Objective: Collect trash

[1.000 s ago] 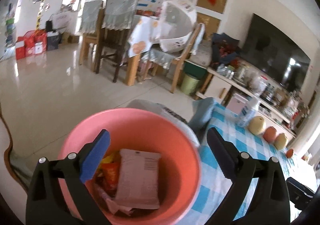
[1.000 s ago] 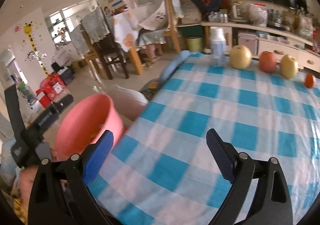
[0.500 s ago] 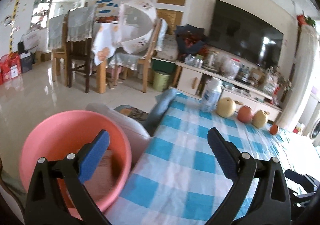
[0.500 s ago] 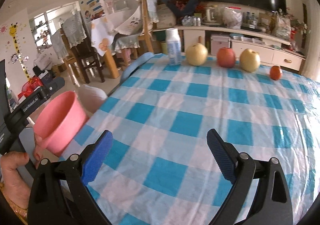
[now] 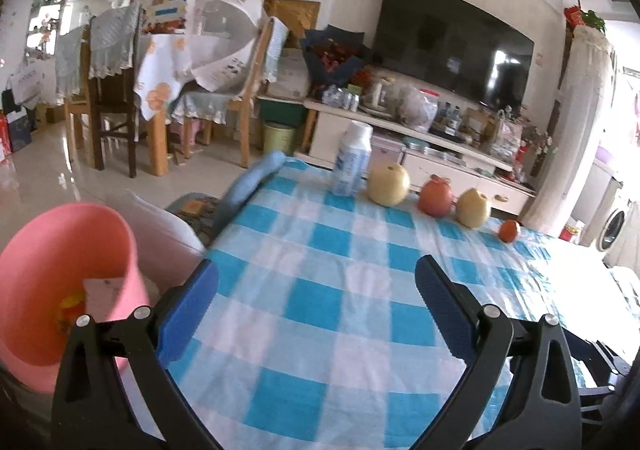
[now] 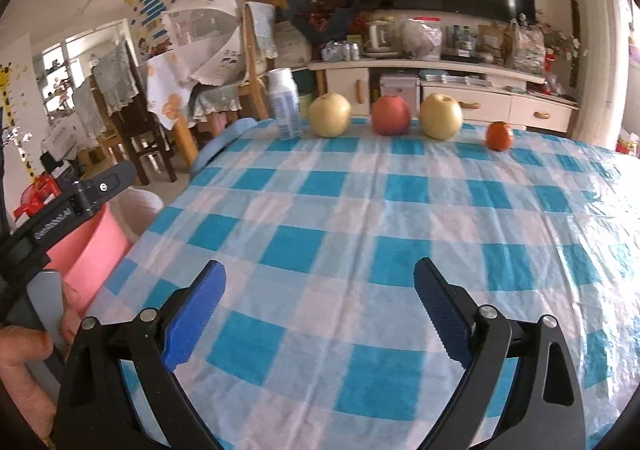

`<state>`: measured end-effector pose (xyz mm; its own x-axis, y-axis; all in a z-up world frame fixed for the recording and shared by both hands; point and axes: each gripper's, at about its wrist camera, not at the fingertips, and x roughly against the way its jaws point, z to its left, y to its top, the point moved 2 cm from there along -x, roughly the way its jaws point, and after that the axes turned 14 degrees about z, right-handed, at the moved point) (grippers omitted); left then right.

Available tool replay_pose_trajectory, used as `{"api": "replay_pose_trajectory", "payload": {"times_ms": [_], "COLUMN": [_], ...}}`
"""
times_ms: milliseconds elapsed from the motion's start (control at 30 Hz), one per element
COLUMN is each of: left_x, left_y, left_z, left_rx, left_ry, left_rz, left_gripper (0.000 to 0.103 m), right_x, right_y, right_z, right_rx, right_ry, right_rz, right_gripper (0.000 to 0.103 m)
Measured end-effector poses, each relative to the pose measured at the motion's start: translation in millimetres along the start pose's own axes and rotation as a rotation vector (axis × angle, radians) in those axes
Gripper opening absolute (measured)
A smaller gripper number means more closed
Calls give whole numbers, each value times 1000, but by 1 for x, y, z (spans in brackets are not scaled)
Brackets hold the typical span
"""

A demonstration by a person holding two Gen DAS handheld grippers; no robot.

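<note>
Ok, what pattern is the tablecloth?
The tablecloth is a blue-and-white check; the right wrist view shows it best.

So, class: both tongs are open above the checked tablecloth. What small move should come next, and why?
Probably reach the right tongs toward the white and blue bottle standing at the far edge of the blue checked tablecloth. Beside the row of whole fruit, it looks like the only likely trash left, and the pink plastic bin already holds wrappers. Both tongs are empty.

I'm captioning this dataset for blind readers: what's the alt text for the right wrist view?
The open right gripper hovers over a blue-checked tablecloth; a bottle and four fruits line its far edge. A pink bin stands off the left edge.
</note>
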<state>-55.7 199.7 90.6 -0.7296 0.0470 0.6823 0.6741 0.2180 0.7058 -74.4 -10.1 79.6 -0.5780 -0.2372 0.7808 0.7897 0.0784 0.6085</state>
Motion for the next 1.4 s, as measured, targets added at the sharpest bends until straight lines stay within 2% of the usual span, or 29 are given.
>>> {"api": "replay_pose_trajectory", "payload": {"times_ms": [167,567,1133,1267,1400], "left_x": [-13,-23,-27,-26,-24], "left_y": [-4,-14,-21,-26,-29], "left_z": [-25,-84,-143,-160,-172], "left_rx": [-25,-110,-210,-293,-340], "left_ry": [-35,-60,-56,7,18], "left_rz": [71,105,63,37,12], "left_gripper": [99,99,99,99,99], "right_x": [7,29,52,59,63], "right_y": [-1,3,0,1,1], "right_z": [-21,-70,-123,-131,-134], "right_rx": [-12,-63,-121,-119,-115], "right_ry": [-39,-136,-247,-279,-294], "right_rz": [-39,-121,-201,-224,-239], "right_gripper": [97,98,98,98,98]}}
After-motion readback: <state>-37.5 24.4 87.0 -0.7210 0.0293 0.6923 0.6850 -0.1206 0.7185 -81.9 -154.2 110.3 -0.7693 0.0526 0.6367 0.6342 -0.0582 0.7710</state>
